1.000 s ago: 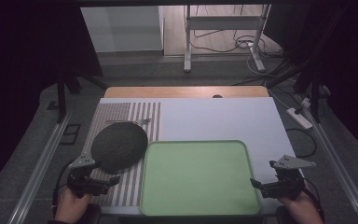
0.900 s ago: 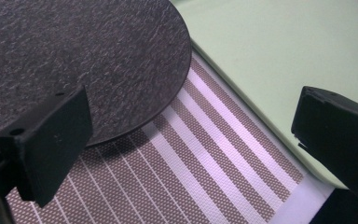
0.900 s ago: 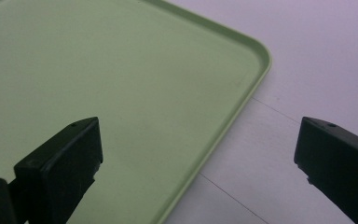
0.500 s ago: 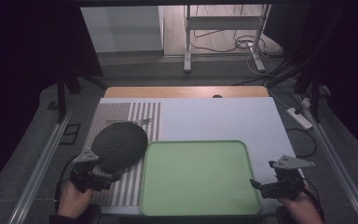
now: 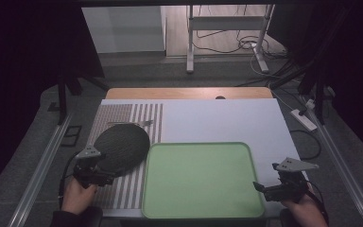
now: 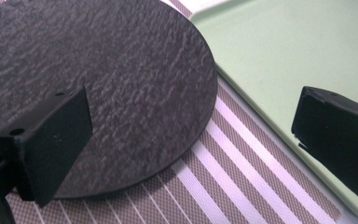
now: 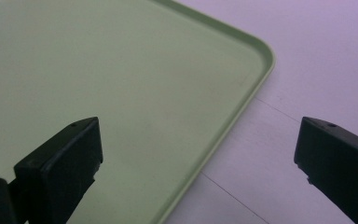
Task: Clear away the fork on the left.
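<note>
- The left hand comes in from the counter's 7 o'clock corner, fist wrapped around the handle of the left gripper, which points up toward 1 o'clock.
- The left gripper's jaws stand released and wide apart: in the left gripper view one jaw hangs over the near part of the dark slate plate, the other over the edge of the green tray, and nothing is clamped between them.
- The right hand enters at 5 o'clock and holds the right gripper low, aimed toward 9 o'clock at the tray's near right corner.
- The right gripper's jaws are also released and far apart; in the right gripper view one sits above the tray's floor, the other above the white counter, with the tray's rim between them.
- The round slate plate lies flat on a striped placemat at the counter's 9 o'clock side, its right edge just beside the tray's left rim.
- At 11 o'clock of the plate, a small metal utensil lies on the placemat; which kind, I cannot tell.
</note>
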A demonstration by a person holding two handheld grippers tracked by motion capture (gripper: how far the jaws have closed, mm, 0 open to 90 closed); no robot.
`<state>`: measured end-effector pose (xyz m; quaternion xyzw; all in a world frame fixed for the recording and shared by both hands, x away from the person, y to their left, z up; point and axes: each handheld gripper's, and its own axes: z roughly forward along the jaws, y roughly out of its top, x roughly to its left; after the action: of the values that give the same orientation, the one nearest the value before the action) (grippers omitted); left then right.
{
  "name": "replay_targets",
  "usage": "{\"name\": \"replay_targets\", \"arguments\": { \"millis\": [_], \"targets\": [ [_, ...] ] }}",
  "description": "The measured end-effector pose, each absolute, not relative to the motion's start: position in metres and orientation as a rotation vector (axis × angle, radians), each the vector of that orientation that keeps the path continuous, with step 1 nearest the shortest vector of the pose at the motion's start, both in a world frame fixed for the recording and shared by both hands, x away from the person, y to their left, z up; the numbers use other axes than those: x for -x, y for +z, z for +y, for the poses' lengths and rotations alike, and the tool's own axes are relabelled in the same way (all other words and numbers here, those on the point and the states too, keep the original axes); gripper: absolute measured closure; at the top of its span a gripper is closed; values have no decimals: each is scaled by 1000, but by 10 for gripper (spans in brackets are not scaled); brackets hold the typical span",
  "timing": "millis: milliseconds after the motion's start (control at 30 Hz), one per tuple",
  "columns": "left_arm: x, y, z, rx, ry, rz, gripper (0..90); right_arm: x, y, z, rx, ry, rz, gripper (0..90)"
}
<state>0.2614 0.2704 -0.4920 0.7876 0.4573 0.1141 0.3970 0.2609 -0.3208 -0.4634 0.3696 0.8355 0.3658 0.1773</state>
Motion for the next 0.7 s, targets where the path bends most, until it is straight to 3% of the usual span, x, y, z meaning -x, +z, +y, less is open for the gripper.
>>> {"name": "replay_targets", "arguments": {
  "millis": [700],
  "targets": [
    [-304, -495, 272, -1966, 245, 1206, 0, -261, -463, -321, -1043, 1032, 2367, 12]
  ]
}}
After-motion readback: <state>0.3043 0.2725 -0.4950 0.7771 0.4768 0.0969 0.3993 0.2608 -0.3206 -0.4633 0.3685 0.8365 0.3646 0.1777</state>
